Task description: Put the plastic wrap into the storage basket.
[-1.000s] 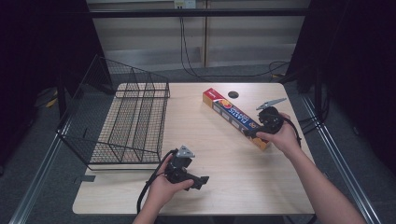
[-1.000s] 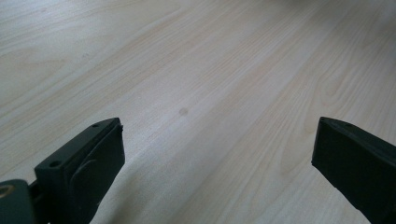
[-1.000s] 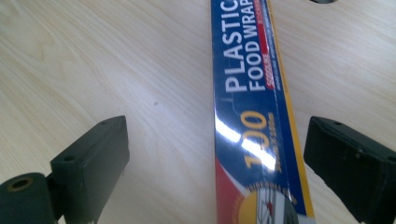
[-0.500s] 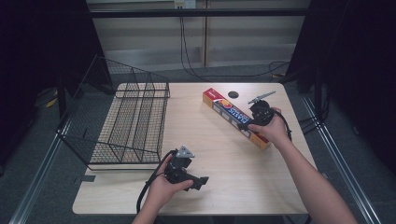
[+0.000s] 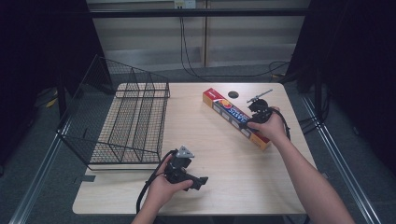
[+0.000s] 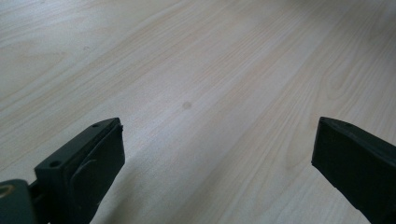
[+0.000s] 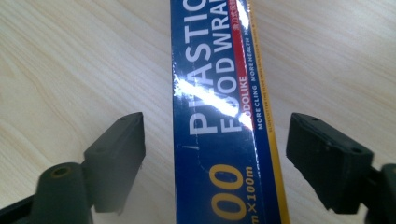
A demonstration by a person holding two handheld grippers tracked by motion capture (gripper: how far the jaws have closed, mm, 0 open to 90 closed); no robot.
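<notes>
Dark curtains close off both sides of the room, and cables hang down the pale wall behind the light wooden worktop [image 5: 224, 154]. From above, a black wire basket [image 5: 126, 121] sits along the worktop's left edge, one wall tilted outward past it. A long box of plastic food wrap [image 5: 233, 116] lies diagonally near the far right corner, with a small black disc [image 5: 233, 94] just beyond it. The right tongs [image 5: 258, 108] hang over the box's middle, held in the person's right hand [image 5: 271, 128]. The left tongs [image 5: 184, 170] rest low near the front edge, gripped by the left hand [image 5: 163, 189], a cable trailing off toward the front.

Left gripper view: both jaws stand wide apart over bare wood grain, holding nothing.

Right gripper view: the jaws are spread wide, one on each side of the blue box [image 7: 224, 116], clear of both its long edges.
</notes>
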